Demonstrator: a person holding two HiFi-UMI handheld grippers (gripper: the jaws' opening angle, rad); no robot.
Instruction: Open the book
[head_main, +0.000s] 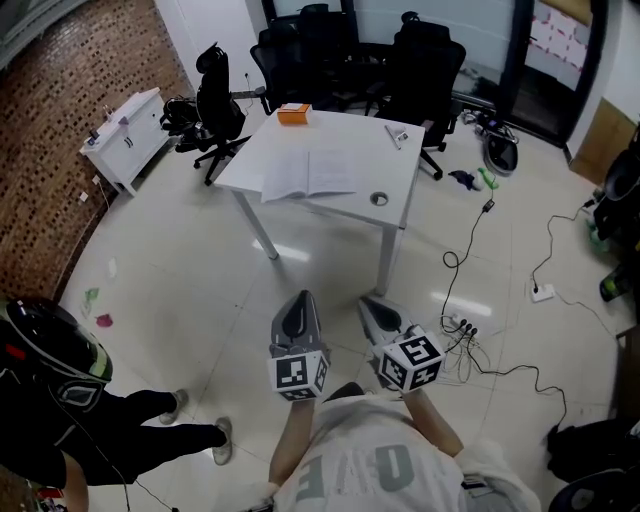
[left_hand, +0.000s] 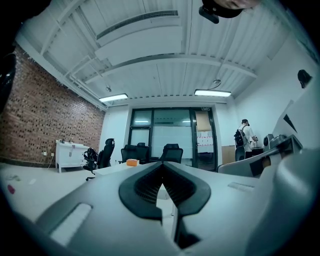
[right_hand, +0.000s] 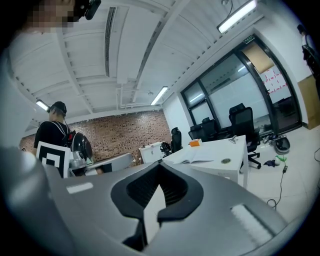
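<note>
Bare floor (head_main: 200, 290) ahead of left gripper (head_main: 299, 298) and right gripper (head_main: 369, 302): clear path to counter (head_main: 250, 172). Counter near edge free. Open book (head_main: 308, 173) mid-top, orange box (head_main: 294, 113) at far side. Office chairs (head_main: 420, 60) crowd beyond counter. Cables (head_main: 475, 340) on floor right of right gripper. Person (head_main: 70, 410) left of left gripper.

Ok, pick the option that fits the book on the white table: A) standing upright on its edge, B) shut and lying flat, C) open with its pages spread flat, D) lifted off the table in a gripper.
C: in the head view the book lies open on the white table, two pale pages spread either side of its spine.
</note>
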